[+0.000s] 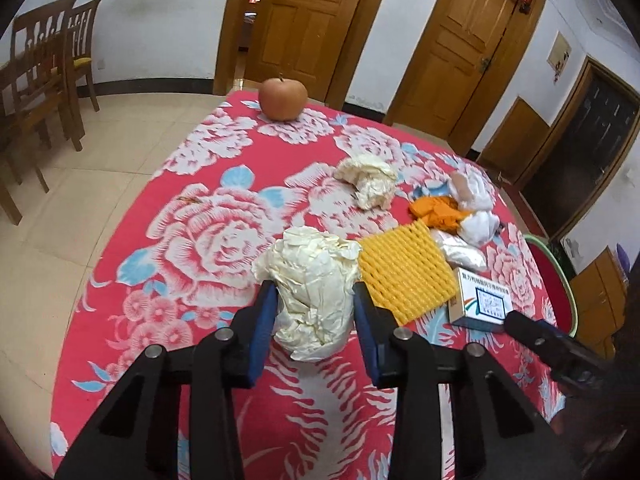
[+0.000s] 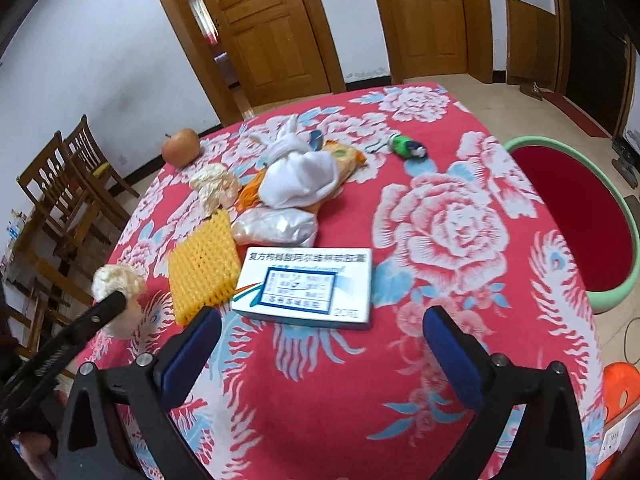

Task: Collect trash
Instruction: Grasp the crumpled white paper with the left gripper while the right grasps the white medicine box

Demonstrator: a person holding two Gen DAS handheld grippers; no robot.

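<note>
We note a crumpled cream paper wad (image 1: 310,296), creased and roughly fist-shaped, over the red floral tablecloth (image 1: 208,240). It sits between the blue pads of the left gripper (image 1: 315,294), which press on both its sides; the jaws stand narrow, clamped on it. The right gripper (image 2: 322,330) gapes wide with nothing between its pads, just short of a white-and-blue box (image 2: 308,286). We see Chinese characters printed on the box, too blurred to read.

Left gripper (image 1: 314,300) had its blue pads clamped on a crumpled cream paper wad (image 1: 310,292); yellow foam net (image 1: 404,268) and apple (image 1: 283,98) sat on the floral tablecloth (image 1: 200,240).
</note>
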